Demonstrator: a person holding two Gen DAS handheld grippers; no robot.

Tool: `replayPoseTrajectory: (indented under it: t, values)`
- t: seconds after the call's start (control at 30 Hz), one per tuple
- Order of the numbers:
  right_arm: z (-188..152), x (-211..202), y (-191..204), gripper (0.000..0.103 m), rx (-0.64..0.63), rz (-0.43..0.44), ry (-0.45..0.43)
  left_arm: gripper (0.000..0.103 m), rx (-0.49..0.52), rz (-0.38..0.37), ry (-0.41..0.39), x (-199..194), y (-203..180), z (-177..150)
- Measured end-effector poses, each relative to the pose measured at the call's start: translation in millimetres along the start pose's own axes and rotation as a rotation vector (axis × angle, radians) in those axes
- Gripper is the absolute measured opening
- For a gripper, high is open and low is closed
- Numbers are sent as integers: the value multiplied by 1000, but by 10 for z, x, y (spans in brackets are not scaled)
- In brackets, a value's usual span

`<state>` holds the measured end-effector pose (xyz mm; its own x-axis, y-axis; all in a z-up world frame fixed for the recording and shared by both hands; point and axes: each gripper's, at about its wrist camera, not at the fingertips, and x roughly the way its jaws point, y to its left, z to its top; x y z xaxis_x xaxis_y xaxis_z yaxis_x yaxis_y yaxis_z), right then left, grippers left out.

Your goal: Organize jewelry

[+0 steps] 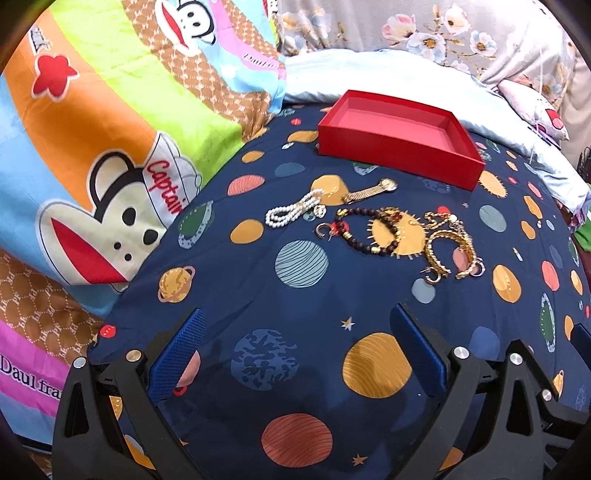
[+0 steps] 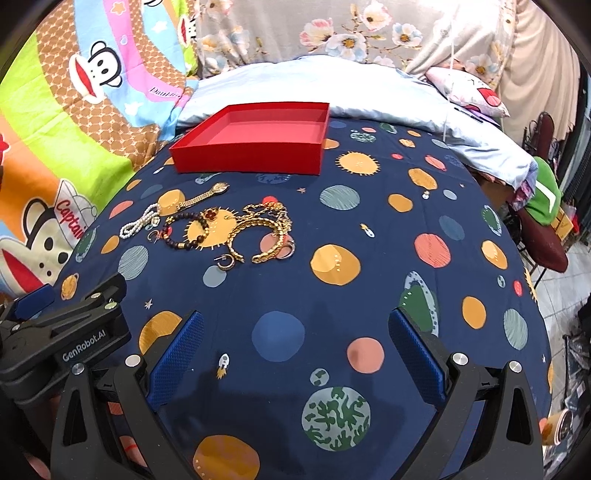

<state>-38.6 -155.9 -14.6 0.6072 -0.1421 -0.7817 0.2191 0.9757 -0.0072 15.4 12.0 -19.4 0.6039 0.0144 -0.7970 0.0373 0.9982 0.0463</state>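
A shallow red box (image 1: 400,134) (image 2: 255,138) lies empty on the navy planet-print bedspread (image 1: 258,280) (image 2: 369,266). In front of it lies a cluster of jewelry: a white pearl bracelet (image 1: 291,212) (image 2: 138,223), a gold watch (image 1: 369,192) (image 2: 201,197), a dark bead bracelet (image 1: 369,236) (image 2: 186,236), gold chains and bangles (image 1: 448,247) (image 2: 264,230), and small hoop earrings (image 1: 434,275) (image 2: 226,261). My left gripper (image 1: 303,332) is open, well short of the jewelry. My right gripper (image 2: 295,334) is open too, holding nothing. The left gripper's body (image 2: 74,325) shows at the right wrist view's lower left.
A cartoon-monkey quilt (image 1: 110,129) (image 2: 74,110) rises on the left. A pale blue pillow (image 1: 424,85) (image 2: 351,92) lies behind the box, with floral fabric (image 2: 351,33) beyond. The bed's right edge drops to a cluttered floor with a chair (image 2: 543,236).
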Motion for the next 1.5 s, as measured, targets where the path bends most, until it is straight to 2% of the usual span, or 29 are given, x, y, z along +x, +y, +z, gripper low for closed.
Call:
replayPoseTrajectory:
  t: [0.23, 0.37, 0.53, 0.87, 0.9, 1.0, 1.13, 1.5]
  values:
    - [131, 217, 15, 96, -35, 37, 0, 98, -72, 23, 18, 224, 291, 65]
    - [266, 438, 53, 83, -30, 60, 12, 98, -84, 68, 19, 340, 436, 104]
    - [437, 732, 127, 76, -16, 76, 40, 98, -96, 89, 28, 465, 538, 143]
    - [550, 1166, 279, 76, -23, 81, 104, 98, -99, 87, 48, 607, 584, 173]
    - [546, 1172, 287, 76, -28, 76, 101, 98, -99, 86, 49, 613, 584, 174]
    - [560, 1188, 325, 66, -51, 51, 88, 98, -98, 81, 54, 650, 574, 185]
    - [561, 1190, 314, 58, -57, 44, 76, 98, -92, 71, 52, 678, 551, 208]
    - [522, 1031, 163, 57, -19, 96, 68, 98, -83, 15, 35, 753, 474, 376]
